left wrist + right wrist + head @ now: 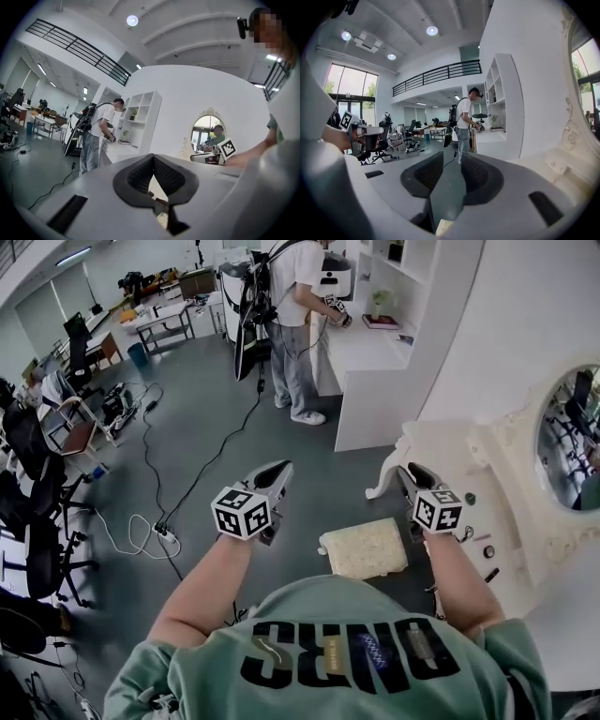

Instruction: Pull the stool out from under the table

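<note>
Starting at the fingers: the left gripper has its ribbed pads meeting at the tips with nothing caught. The right gripper holds its pads apart, and only bare floor shows through the gap. Both hover above the stool, touching nothing. Its cream cushioned seat lies low between them, just beside the curved leg of the white table. The cushion looks soft and would give under a pinch. The frame beneath is hidden, but it is probably stiff and fairly light. The seat's edge or a leg seems the firmer hold.
</note>
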Available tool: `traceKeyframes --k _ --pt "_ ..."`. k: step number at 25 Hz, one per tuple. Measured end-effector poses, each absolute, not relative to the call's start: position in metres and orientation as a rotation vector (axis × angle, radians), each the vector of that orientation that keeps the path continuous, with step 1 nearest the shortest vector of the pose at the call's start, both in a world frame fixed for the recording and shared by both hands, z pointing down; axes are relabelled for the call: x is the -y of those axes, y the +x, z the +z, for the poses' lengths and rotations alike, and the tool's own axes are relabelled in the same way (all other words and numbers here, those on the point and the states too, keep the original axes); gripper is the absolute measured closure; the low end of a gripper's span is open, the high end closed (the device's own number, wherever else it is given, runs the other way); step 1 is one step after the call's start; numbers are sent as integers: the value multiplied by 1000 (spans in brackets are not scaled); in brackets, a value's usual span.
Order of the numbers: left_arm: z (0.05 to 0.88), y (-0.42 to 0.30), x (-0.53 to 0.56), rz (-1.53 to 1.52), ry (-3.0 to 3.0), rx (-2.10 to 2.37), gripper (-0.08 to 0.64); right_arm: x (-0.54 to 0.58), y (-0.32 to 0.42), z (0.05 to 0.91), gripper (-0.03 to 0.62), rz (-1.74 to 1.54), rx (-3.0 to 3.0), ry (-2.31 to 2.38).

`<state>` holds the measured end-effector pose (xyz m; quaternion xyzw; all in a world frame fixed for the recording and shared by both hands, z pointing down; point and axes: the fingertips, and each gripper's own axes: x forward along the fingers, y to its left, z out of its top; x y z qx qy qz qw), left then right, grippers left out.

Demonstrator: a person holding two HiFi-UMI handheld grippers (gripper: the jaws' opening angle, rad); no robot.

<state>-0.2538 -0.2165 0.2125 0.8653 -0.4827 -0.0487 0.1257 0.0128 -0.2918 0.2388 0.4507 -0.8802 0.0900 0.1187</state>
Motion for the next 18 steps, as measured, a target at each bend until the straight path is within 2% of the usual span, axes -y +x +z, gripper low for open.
traceKeyframes --k 3,4,18 --pt "211 -249 212 -128 2535 1399 552 283 24 240 576 238 2556 1335" --pt "212 -247 211 -123 2537 1398 552 282 27 241 595 240 2555 1339" --pt "216 -229 199 -93 2555 1356 552 263 24 239 598 228 2601 1275"
